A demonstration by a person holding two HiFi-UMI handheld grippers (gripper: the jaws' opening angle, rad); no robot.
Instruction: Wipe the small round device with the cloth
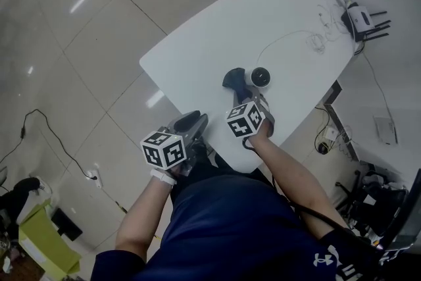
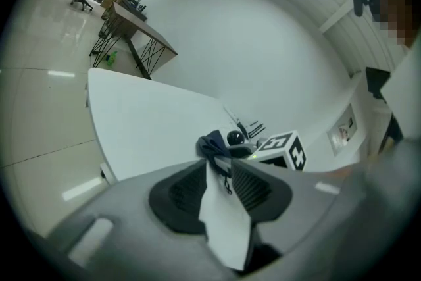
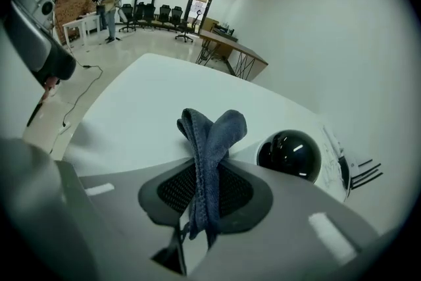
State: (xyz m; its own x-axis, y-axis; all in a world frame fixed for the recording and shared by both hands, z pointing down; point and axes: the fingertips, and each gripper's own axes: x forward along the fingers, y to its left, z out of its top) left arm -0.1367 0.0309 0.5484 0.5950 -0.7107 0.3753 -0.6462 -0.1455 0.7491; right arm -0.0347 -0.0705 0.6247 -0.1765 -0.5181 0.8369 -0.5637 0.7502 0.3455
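Note:
The small round device (image 1: 260, 77), a white base with a black dome, sits on the white table (image 1: 197, 43) near its front edge. My right gripper (image 1: 245, 99) is shut on a dark blue cloth (image 1: 235, 79), which bunches up just left of the device. In the right gripper view the cloth (image 3: 209, 141) rises from between the jaws, with the device (image 3: 289, 154) close on the right. My left gripper (image 1: 196, 120) hovers at the table's near edge, jaws slightly apart with nothing between them. Ahead of it, the left gripper view shows the cloth (image 2: 214, 143) and the device (image 2: 235, 137).
A router with antennas (image 1: 360, 18) and thin white cables (image 1: 316, 39) lie at the table's far right end. The table's edge runs just under both grippers. A black cord (image 1: 46, 128) trails over the tiled floor at the left.

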